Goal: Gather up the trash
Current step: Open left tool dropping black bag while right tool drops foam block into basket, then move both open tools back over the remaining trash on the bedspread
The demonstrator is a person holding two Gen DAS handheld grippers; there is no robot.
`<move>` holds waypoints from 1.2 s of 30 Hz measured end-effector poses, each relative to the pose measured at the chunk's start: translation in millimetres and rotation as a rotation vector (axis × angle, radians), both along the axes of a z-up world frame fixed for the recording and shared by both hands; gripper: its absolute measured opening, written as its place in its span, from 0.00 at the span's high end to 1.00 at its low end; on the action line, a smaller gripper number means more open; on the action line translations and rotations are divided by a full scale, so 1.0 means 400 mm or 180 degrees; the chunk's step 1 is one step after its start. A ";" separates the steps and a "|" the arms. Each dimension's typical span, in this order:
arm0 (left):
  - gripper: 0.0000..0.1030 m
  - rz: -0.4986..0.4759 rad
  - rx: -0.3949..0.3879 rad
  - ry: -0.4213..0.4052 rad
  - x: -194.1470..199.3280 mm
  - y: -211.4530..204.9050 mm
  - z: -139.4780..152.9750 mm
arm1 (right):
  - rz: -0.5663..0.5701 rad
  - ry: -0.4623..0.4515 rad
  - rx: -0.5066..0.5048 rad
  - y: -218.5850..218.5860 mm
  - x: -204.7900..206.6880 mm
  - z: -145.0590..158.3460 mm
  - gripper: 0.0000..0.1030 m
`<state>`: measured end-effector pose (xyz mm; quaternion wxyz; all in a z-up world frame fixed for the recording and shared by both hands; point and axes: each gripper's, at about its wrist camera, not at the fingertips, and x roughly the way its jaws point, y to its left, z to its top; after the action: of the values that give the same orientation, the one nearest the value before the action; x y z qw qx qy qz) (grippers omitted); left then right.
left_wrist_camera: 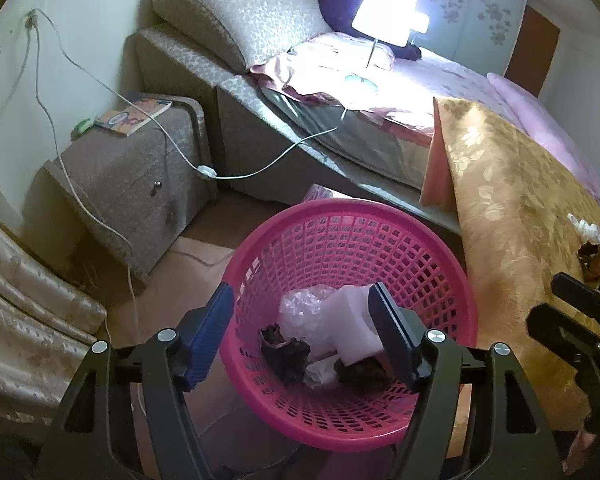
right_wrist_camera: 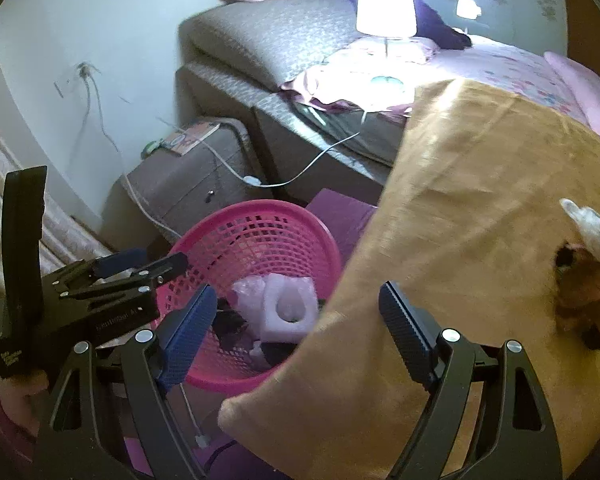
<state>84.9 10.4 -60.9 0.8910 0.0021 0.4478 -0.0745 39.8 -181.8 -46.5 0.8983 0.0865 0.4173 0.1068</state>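
My left tool (left_wrist_camera: 304, 340) hung spread and empty above the pink plastic mesh basket (left_wrist_camera: 440, 264). My right tool (right_wrist_camera: 296, 320), spread, needed squaring onto the brown crumpled scrap (right_wrist_camera: 584, 300) at three o'clock on the gold bedspread (right_wrist_camera: 480, 184).

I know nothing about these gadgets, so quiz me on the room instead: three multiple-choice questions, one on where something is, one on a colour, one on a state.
1. Where is the white foam block?
A. On the bedside cabinet
B. Inside the basket
C. On the golden blanket

2. What colour is the basket?
A. Pink
B. Green
C. White

3. What state is the lamp in?
A. Switched off
B. Knocked over
C. Lit

Answers:
1 B, the block lies among the dark scraps and clear plastic at the basket's bottom.
2 A, its mesh wall and rim are bright pink in both views.
3 C, its shade glows and lights the bed around it.

The left gripper and right gripper both stand open, holding nothing.
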 end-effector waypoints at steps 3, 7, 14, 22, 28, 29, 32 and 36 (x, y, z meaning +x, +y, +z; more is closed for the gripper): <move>0.35 -0.0049 0.0017 -0.0029 -0.007 -0.012 0.003 | -0.0085 -0.0070 -0.0013 -0.022 -0.023 0.011 0.22; 0.30 -0.0129 0.0051 -0.0080 -0.020 -0.033 0.006 | -0.0273 -0.0172 -0.0052 -0.077 -0.065 0.025 0.22; 0.28 -0.0337 0.0118 -0.0147 -0.047 -0.080 0.009 | -0.0668 -0.0300 -0.0208 -0.191 -0.144 0.037 0.22; 0.24 -0.0561 0.0193 -0.0242 -0.082 -0.138 0.016 | -0.1166 -0.0334 -0.0320 -0.318 -0.236 0.023 0.22; 0.24 -0.0706 0.0190 -0.0249 -0.102 -0.177 0.020 | -0.1501 -0.0292 -0.0394 -0.404 -0.287 -0.001 0.21; 0.24 -0.0737 0.0203 -0.0259 -0.106 -0.185 0.022 | -0.1546 -0.0284 -0.0406 -0.417 -0.293 -0.005 0.21; 0.23 -0.0825 0.0233 -0.0278 -0.118 -0.211 0.028 | -0.1688 -0.0262 -0.0470 -0.448 -0.316 -0.017 0.21; 0.23 -0.0949 0.0242 -0.0273 -0.126 -0.245 0.035 | -0.1864 -0.0247 -0.0579 -0.486 -0.347 -0.033 0.21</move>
<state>34.5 -87.4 -46.9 0.8877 0.1055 0.4065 -0.1888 -99.0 -376.2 -59.5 0.9102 0.1181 0.3478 -0.1913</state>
